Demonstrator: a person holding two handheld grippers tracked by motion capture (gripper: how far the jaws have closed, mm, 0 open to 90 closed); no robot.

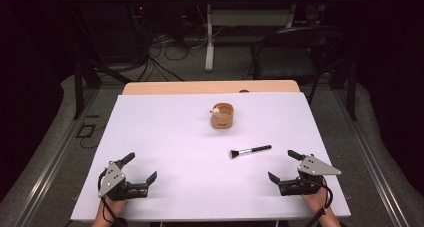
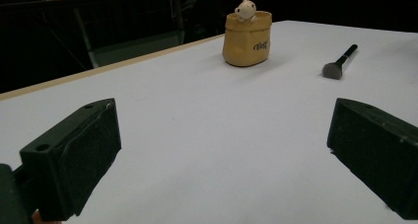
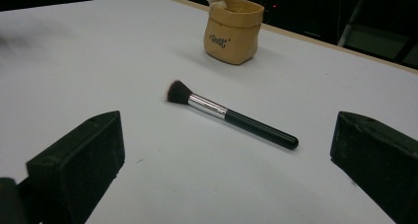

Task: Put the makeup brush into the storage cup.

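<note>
Brush (image 1: pixel 250 151) with black handle, silver ferrule and dark bristles lies flat on the matte white counter (image 1: pixel 165 137), in front of the tan sack-shaped pot (image 1: pixel 222 116). From the high view, the left gripper (image 1: pixel 140 169) and right gripper (image 1: pixel 283 166) rest near the front edge, fingers wide, holding nothing. In the left gripper view, a small cream bear figure (image 2: pixel 245 9) peeks from the pot. In the right gripper view, the brush lies between the blocky black fingers (image 3: pixel 79 165), farther ahead.
</note>
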